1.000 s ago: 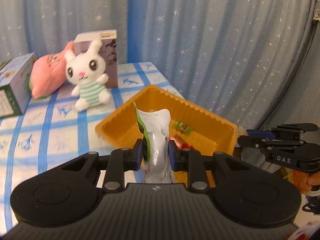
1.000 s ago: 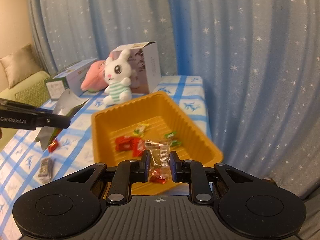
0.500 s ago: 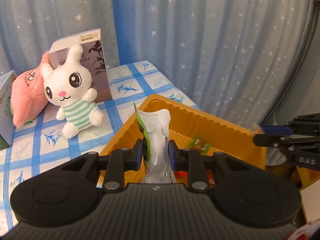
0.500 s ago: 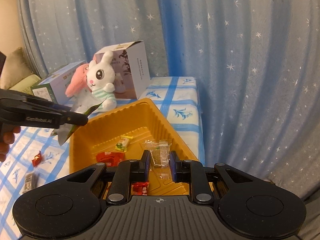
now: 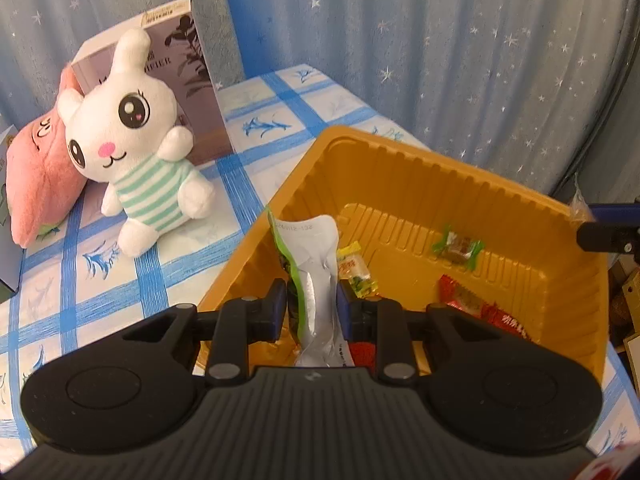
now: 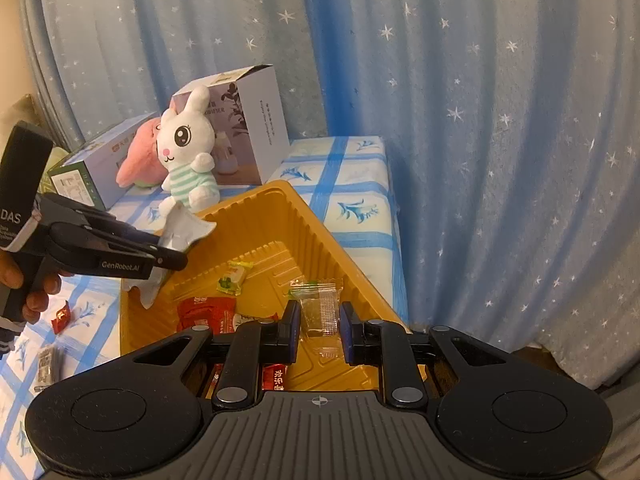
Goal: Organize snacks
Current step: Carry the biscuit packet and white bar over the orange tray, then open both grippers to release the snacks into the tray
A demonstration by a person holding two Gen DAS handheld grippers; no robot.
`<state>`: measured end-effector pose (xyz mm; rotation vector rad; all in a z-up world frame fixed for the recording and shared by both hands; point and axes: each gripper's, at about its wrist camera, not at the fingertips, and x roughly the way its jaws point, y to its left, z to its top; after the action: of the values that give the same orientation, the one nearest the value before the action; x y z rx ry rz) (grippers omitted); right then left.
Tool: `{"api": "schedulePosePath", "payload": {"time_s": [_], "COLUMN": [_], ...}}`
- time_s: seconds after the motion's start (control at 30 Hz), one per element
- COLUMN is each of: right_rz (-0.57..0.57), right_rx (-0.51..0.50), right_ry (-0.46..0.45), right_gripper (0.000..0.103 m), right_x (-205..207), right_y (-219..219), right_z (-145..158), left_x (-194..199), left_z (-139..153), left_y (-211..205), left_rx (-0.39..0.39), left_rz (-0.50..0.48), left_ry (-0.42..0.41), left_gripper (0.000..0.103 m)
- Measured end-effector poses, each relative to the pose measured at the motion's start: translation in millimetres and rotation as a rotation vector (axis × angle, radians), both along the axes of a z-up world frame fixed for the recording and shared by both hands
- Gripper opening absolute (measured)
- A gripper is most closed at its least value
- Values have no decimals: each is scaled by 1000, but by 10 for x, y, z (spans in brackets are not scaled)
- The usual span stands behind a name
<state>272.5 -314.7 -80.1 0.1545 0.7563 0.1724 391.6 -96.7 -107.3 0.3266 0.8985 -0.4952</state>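
Both grippers hold snacks over the orange tray, neither let go yet.

The left gripper (image 5: 312,306) is clamped narrow on a silver pouch with a green edge (image 5: 314,264), hanging at the tray's near wall; the right gripper (image 6: 319,326) is pinched almost fully closed on a clear-wrapped snack (image 6: 320,304) above the tray floor. My worry: the limp pouch overhangs the rim in the right wrist view, so a release there could tip it onto the blue-checked tablecloth (image 5: 276,120). The orange tray (image 5: 420,168) already contains a green-ended candy (image 5: 458,246), a yellow sachet (image 5: 356,272) and red packets (image 6: 206,312). A small red candy (image 6: 62,316) lies outside it.
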Motion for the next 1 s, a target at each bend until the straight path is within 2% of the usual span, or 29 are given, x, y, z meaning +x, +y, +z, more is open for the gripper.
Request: {"api": "schedulePosePath", "payload": {"time_s": [0.67,1.0], "right_rz": [35,5], "right_rx": [-14,-3], "right_ry": [36,39], "right_gripper": [21,22], "right_x": [167,238], "right_y": [85,43], "right_z": [-129,-162], "left_x": [-99,-201], "left_z": [139,150], "left_y": [105,113], "left_rx": [-54,-70], "left_rz": [6,9], "left_ry": [-1,16], "left_gripper": [25,25]}}
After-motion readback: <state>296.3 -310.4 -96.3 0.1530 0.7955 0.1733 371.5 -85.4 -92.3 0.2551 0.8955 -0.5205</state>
